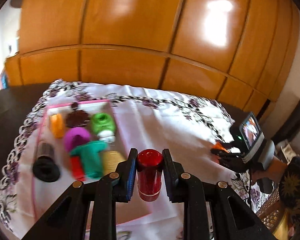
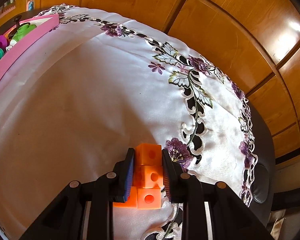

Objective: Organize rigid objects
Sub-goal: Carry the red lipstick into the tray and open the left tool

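pink tray (image 1: 42,124): bright plastic toys heaped inside | left gripper (image 1: 149,172): squeezing a shiny red tube (image 1: 149,175) | right gripper (image 2: 148,172): squeezing holey orange blocks (image 2: 149,166)

A glossy orange-brown wooden wardrobe (image 1: 150,30) spans the wall, bright light glaring off its panelled doors, behind a dark table (image 1: 12,108) draped with a white tablecloth (image 2: 86,104) embroidered in purple flowers.
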Action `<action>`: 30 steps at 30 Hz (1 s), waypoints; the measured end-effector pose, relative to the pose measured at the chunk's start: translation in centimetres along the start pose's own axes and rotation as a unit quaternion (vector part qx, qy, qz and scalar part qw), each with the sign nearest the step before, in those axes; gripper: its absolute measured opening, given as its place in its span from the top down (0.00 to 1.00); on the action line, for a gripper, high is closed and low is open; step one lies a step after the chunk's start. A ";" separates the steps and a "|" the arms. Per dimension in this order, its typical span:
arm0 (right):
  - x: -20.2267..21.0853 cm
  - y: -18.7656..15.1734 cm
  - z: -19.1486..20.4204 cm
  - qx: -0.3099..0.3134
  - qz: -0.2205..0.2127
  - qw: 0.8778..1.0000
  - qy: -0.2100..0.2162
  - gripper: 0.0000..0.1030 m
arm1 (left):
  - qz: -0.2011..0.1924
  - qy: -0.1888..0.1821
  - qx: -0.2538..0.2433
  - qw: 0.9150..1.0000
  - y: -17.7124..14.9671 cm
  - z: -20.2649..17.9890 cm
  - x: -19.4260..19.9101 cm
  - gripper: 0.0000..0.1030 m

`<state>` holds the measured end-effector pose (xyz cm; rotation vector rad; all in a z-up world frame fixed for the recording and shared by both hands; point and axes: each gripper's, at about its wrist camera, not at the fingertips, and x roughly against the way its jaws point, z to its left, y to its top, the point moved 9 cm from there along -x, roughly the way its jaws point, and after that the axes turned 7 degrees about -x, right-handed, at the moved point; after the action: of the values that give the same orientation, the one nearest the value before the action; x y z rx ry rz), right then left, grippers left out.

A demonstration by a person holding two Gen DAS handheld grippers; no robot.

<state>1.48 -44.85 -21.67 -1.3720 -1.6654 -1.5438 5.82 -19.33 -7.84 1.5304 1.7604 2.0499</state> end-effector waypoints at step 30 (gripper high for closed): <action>0.2 0.1 0.2 0.018 -0.002 1.000 -0.013 0.75 | 0.057 0.116 0.070 0.989 -6.4 12.8 -0.2 0.62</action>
<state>1.56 -44.62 -21.53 -1.3764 -1.7056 -1.4961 11.05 -7.81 -14.50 1.5120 1.9795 2.2875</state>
